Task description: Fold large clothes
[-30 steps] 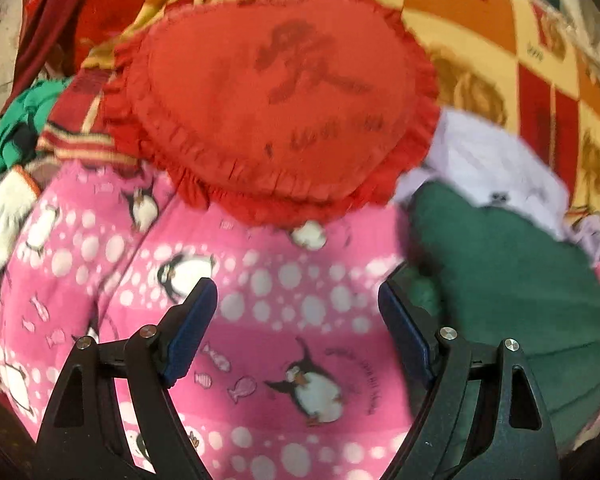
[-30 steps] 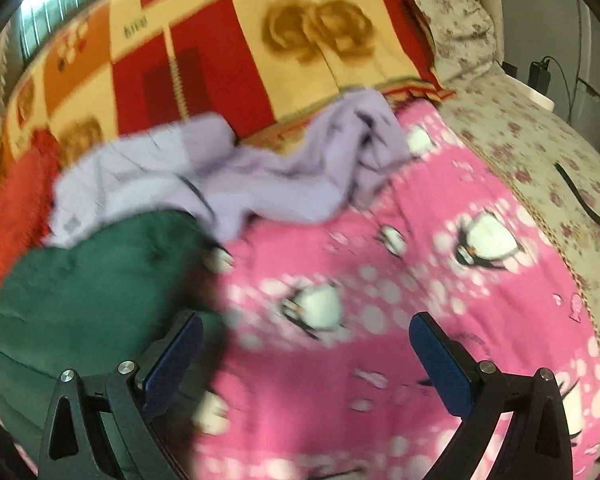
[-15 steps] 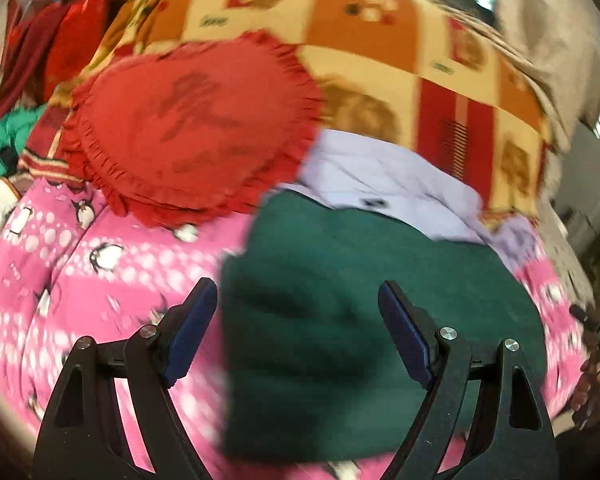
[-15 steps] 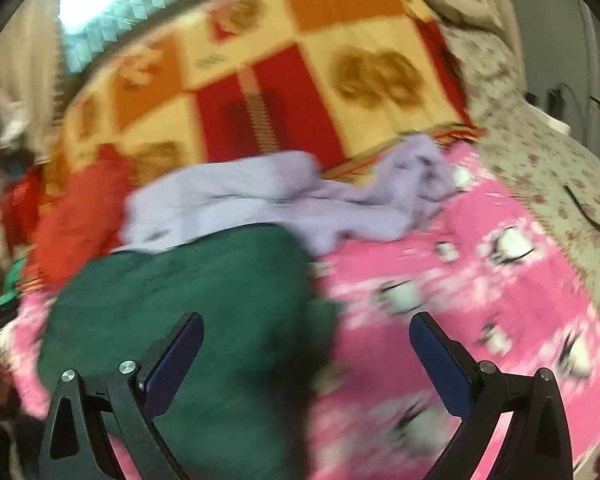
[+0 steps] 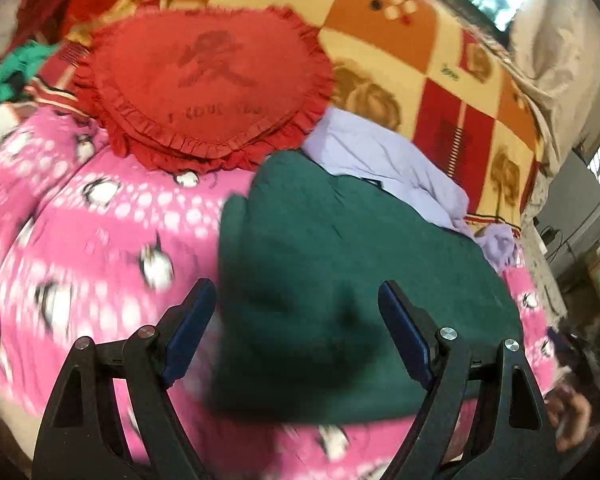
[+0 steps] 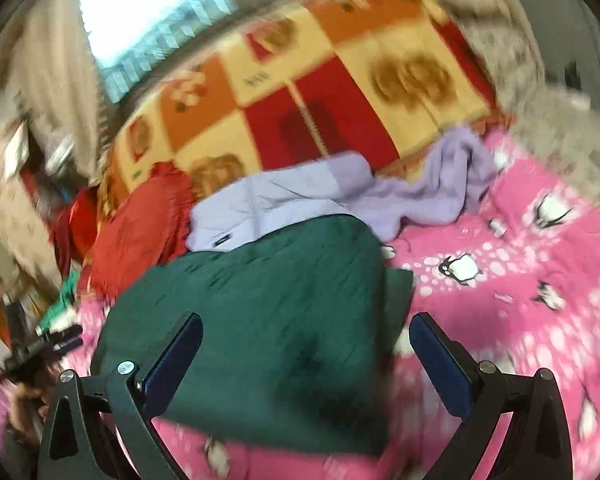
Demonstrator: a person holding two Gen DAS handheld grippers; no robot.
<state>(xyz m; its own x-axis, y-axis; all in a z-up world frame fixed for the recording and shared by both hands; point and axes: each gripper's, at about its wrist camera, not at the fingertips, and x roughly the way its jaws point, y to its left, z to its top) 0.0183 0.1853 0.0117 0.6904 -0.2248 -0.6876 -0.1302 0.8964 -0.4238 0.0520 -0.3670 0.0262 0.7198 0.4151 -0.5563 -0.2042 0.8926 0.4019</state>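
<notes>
Both my left jaws (image 5: pixel 296 328) and right jaws (image 6: pixel 306 364) now hang wide open and empty, having swung over the folded dark green garment (image 5: pixel 340 272) lying near on the pink penguin-print blanket (image 5: pixel 80 240), so it looks finished.

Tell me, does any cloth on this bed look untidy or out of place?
Yes. The lilac garment lies crumpled behind the folded dark green garment, with one end strung out across the pink penguin blanket. It looks unfolded, while the green one lies flat. Nothing seems torn or spilled.
</notes>
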